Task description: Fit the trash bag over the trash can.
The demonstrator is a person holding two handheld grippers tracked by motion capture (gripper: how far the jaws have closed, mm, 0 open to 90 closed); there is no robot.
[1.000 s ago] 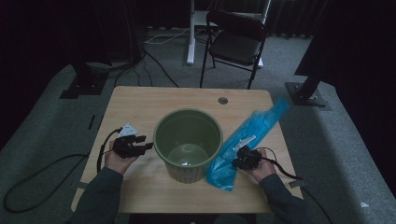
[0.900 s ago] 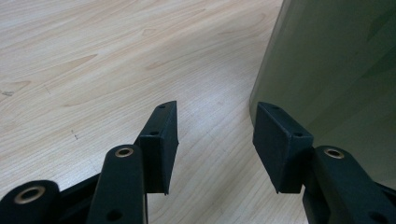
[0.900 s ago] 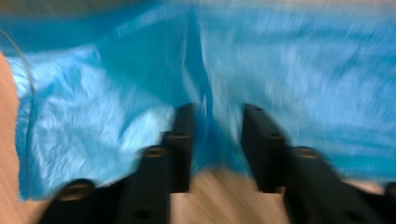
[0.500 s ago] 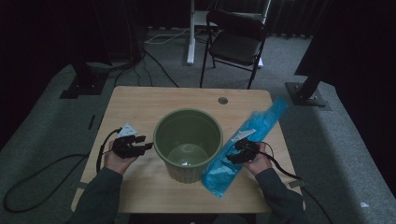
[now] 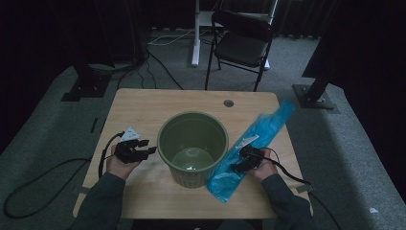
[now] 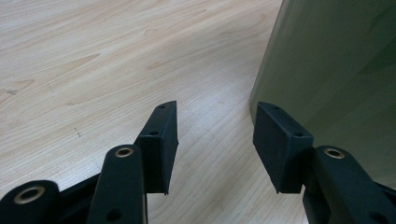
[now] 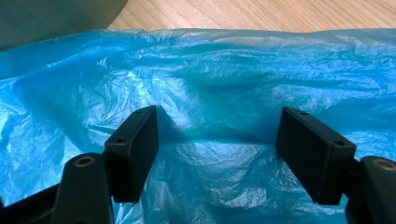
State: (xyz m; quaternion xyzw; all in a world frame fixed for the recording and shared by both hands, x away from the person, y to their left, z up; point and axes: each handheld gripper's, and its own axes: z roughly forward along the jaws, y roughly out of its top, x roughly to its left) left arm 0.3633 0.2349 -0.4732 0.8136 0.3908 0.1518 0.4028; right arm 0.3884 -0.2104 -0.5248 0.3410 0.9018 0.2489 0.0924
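right gripper [image 7: 217, 156] jaws wide apart over the blue plastic bag [image 7: 224, 84], just been opening, nothing pinched; bag lies slack on the surface [image 5: 143, 110], lower right of the high view, against the green bin [image 5: 192, 143]; likely released to regrip an edge; left gripper [image 6: 215, 140] spread and empty, parked by the bin wall, lower left; gripper views show jaw gaps, high view shows layout

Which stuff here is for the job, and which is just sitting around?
For the job:
blue plastic bag
green bin
left gripper, open
right gripper, open above the bag

Just there:
folding chair
floor cables
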